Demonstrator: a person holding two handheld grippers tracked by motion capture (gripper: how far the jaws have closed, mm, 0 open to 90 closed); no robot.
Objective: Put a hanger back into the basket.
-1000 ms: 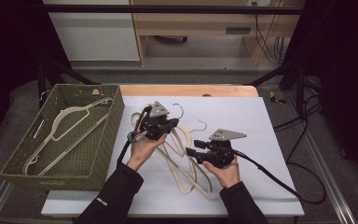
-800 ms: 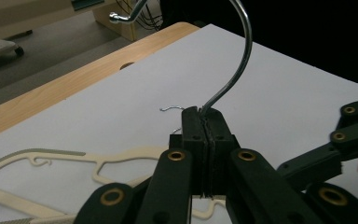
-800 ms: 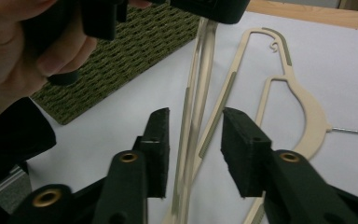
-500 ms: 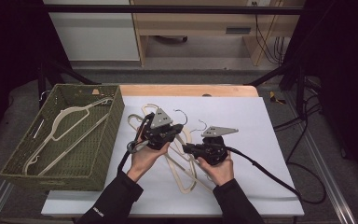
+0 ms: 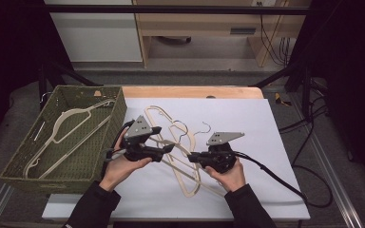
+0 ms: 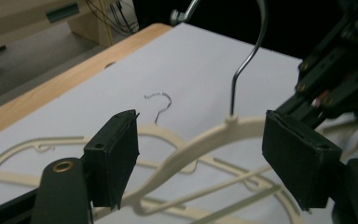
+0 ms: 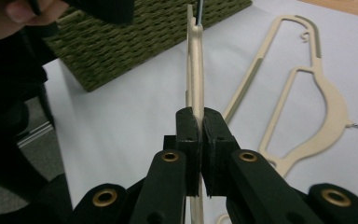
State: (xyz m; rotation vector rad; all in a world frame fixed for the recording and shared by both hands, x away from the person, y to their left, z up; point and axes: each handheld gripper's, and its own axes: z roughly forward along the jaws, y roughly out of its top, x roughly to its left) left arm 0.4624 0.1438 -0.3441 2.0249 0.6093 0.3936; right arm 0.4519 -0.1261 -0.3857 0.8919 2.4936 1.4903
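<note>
so the right gripper (image 7: 196,140) has its jaws clamped tight on the edge of a cream hanger (image 7: 195,70), which runs straight away from the jaws, edge-on, toward the green wicker basket (image 7: 158,37). the left gripper (image 6: 200,163) is wide open with that same lifted hanger (image 6: 200,144) sitting between its jaws, not touched yet. the hanger's shoulder crosses the gap on a slant and the wire hook (image 6: 247,51) stands up just inside the far jaw. from the high view the two grippers face each other over the white table (image 5: 266,123), left gripper (image 5: 166,149) on the basket (image 5: 76,156) side, so my guess is it's the nearer one for a handoff. more hangers (image 5: 171,128) lie flat on the sheet, and one hanger (image 5: 71,123) is already in the basket.
</note>
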